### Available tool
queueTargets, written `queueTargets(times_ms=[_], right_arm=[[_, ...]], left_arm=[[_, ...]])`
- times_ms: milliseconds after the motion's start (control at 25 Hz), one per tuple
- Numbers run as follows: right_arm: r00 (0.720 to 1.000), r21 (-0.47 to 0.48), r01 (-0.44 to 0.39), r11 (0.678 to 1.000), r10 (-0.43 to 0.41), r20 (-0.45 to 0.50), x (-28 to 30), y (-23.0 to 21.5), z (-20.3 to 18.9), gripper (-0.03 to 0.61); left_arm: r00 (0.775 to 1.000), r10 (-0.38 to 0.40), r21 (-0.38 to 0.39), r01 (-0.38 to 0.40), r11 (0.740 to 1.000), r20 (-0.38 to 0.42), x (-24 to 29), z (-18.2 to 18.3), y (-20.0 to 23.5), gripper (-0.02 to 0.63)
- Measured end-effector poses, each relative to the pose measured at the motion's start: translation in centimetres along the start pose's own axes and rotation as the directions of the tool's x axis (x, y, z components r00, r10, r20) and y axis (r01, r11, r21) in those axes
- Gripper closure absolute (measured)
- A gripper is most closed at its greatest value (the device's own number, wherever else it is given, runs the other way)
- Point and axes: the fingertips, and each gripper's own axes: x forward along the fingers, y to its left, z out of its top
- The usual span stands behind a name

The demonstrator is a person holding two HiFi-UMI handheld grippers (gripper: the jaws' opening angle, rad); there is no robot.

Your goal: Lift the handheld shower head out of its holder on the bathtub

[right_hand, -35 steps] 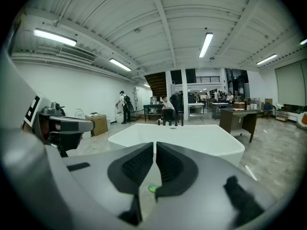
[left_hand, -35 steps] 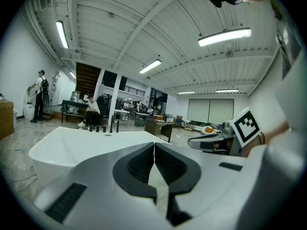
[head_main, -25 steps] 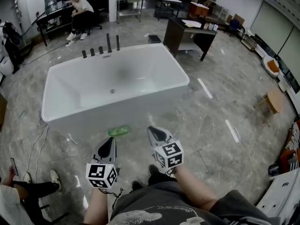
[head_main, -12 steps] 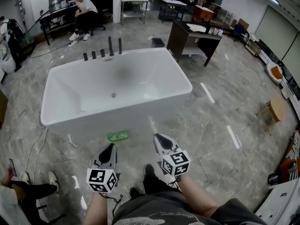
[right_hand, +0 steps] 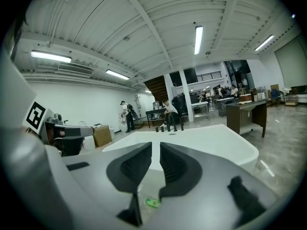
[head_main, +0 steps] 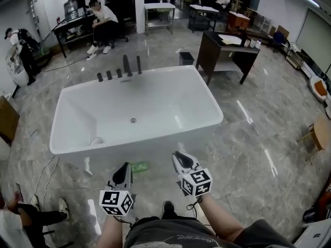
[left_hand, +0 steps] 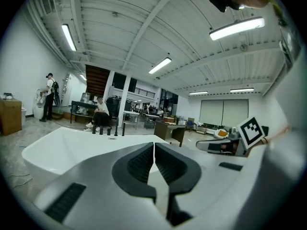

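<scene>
A white bathtub (head_main: 212,112) stands on the grey floor ahead of me. Along its far rim is a row of black fittings (head_main: 119,71), two of them tall sticks (head_main: 126,65); from here I cannot tell which is the handheld shower head. Both grippers hang low in front of the tub's near wall, far from the fittings. My left gripper (head_main: 123,170) is shut and holds nothing, its pads nearly touching (left_hand: 154,150). My right gripper (head_main: 179,158) is also shut and empty (right_hand: 156,152). The fittings show small in both gripper views (left_hand: 108,130) (right_hand: 169,127).
A green packet (head_main: 138,167) lies on the floor at the tub's near wall. A dark desk (head_main: 227,48) stands behind the tub to the right. A seated person (head_main: 103,19) and a standing person (head_main: 20,50) are far left. Someone's legs (head_main: 36,211) and a cardboard box (head_main: 8,120) are at my left.
The tub has come closer and sits lower in the head view. Both grippers have moved forward toward its near wall, still shut and side by side.
</scene>
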Motion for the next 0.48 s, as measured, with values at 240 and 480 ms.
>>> queueTargets(times_ms=[240, 480], right_arm=[[0.999, 0.009, -0.036, 0.999, 0.036, -0.013, 5.8, -2.5, 1.5, 0.538], [0.999, 0.018, -0.046, 0.999, 0.047, -0.028, 11.7, -2.3, 2.5, 0.538]], left_arm=[[0.998, 0.059, 0.036, -0.058, 0.998, -0.01, 3.7, 0.9, 2.2, 0.597], [0.996, 0.086, 0.022, -0.085, 0.996, -0.02, 6.5, 1.7, 7.0, 0.598]])
